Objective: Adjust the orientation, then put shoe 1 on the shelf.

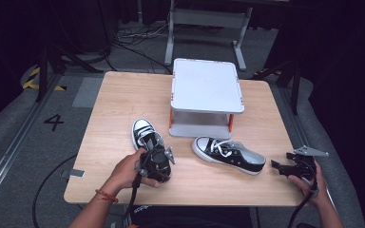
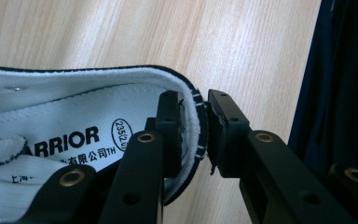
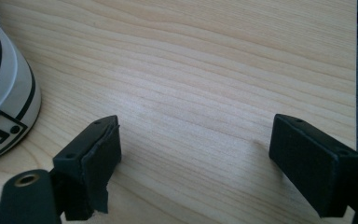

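Left tool is clamped on the heel collar of the black-and-white canvas sneaker, one jaw inside the shoe against the white lining and the other outside on the black canvas, as the left gripper view shows closely. That sneaker lies on the pale wooden bench at the near left, its long axis running away from the person, white rubber toe pointing toward the far edge and heel nearest the left hand. Any lift therefore turns on the heel grip, with the toe hanging forward of the tool. The second matching black-and-white sneaker rests on its sole in front of the grey plastic two-level stand with orange posts, its length crosswise, heel toward the right tool, which is much the nearer to it. The right tool has its jaws wide apart over bare wood, holding nothing, with that sneaker's white heel cut off at the left of the right gripper view. In the high view the left hand and tool cover the gripped sneaker's heel, so how deep the bite goes is clear from the left gripper view alone.
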`<action>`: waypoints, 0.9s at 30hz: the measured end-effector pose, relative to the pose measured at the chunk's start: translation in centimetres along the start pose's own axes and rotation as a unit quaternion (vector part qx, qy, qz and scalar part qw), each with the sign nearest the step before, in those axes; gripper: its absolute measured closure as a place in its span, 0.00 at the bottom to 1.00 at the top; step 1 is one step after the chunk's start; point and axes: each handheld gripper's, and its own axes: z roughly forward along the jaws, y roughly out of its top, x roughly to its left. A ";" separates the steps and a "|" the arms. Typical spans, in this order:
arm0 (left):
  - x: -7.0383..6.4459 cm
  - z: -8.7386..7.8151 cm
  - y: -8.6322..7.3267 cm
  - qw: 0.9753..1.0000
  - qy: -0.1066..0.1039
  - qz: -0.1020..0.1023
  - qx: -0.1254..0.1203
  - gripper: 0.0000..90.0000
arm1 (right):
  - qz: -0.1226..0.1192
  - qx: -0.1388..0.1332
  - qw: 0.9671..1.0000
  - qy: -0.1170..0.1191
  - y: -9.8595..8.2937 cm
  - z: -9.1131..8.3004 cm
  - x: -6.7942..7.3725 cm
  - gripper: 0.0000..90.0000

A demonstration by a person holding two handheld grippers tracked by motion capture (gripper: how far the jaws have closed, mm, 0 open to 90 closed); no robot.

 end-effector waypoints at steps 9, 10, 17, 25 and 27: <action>-0.4 -0.3 -0.4 0.999 0.003 0.032 0.008 0.86 | 0.000 0.002 1.000 0.001 0.2 0.2 0.0 0.17; -0.5 -0.3 -0.5 0.999 0.003 0.036 0.011 0.86 | 0.001 0.002 1.000 0.000 0.2 0.2 0.1 0.17; -0.6 -0.4 -0.5 0.999 0.003 0.042 0.020 0.86 | 0.003 0.002 1.000 -0.001 0.1 0.2 0.1 0.17; -0.8 -0.5 -0.3 0.997 0.010 0.071 0.038 0.86 | 0.002 0.002 1.000 -0.002 0.1 0.1 0.1 0.17; -0.8 -0.7 -0.4 0.996 0.008 0.075 0.038 0.86 | 0.002 0.002 1.000 -0.002 0.1 0.1 0.1 0.17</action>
